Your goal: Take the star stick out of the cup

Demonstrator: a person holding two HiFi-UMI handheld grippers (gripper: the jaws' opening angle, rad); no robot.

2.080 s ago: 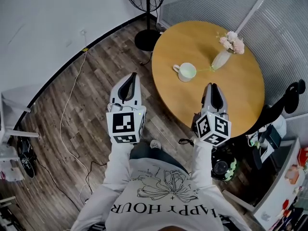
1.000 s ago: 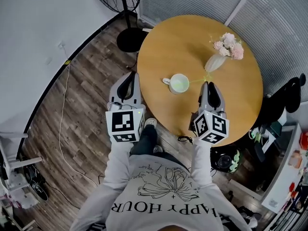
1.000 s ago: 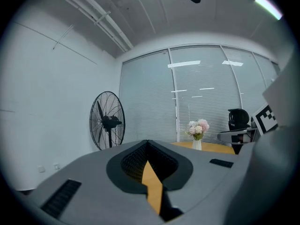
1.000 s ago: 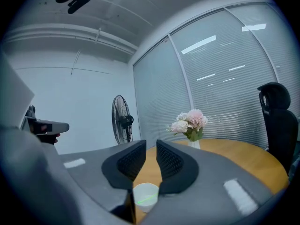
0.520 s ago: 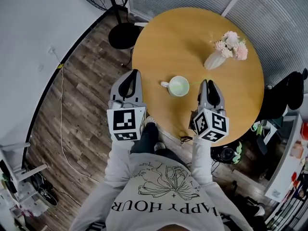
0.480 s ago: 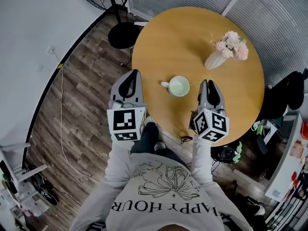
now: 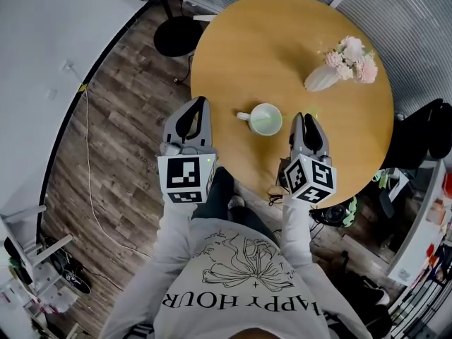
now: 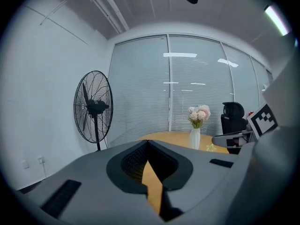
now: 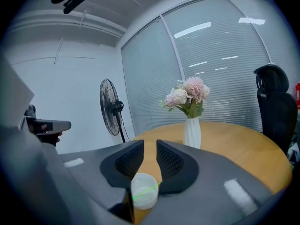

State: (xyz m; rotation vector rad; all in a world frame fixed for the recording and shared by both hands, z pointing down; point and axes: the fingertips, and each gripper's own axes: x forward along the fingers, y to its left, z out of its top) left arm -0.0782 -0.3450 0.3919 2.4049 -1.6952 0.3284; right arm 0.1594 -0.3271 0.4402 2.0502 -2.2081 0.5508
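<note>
On the round table (image 7: pixel 296 41), the right gripper (image 7: pixel 305 118), empty, its jaws just opening wider, should pinch the star stick (image 9: pixel 146 189) just outside the cup (image 7: pixel 266 119). The left gripper (image 7: pixel 197 106) is closed and empty.

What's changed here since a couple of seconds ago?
The left gripper and right gripper have come forward and now flank the cup. The right gripper's jaws have just been opening, pressing on nothing. The star stick stays in the cup; the flower vase stays put.
</note>
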